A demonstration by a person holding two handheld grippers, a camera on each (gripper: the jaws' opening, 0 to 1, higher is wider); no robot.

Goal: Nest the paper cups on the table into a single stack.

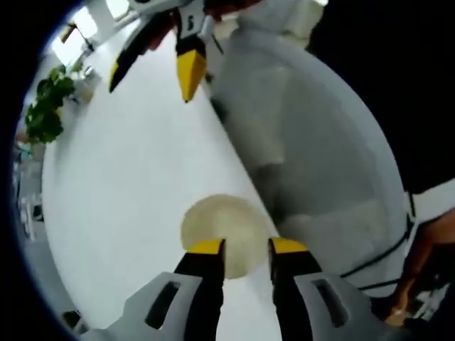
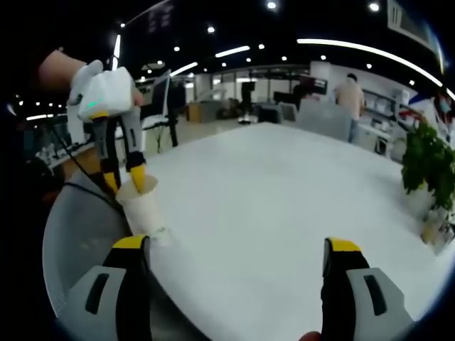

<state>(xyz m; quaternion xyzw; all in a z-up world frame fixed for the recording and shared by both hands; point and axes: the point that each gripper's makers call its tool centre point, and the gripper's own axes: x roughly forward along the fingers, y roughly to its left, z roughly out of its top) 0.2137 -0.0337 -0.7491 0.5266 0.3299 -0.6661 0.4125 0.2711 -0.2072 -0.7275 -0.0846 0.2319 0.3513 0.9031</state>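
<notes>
Right now your left gripper [image 2: 124, 181] comes down from twelve o'clock, its jaws straddling the rim of the white paper cup stack [image 2: 142, 209] near the edge of the round white table [image 2: 284, 213]; whether they pinch it, you cannot tell. Your right gripper [image 2: 234, 252] hovers low, spread wide and empty. Next, probably seat or release the stack.

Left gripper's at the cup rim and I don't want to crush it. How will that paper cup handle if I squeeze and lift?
The paper cup looks thin-walled, so its open rim would probably flex under the left gripper. It seems empty and likely light. Standing tall near the table edge, it may tip if nudged.
</notes>
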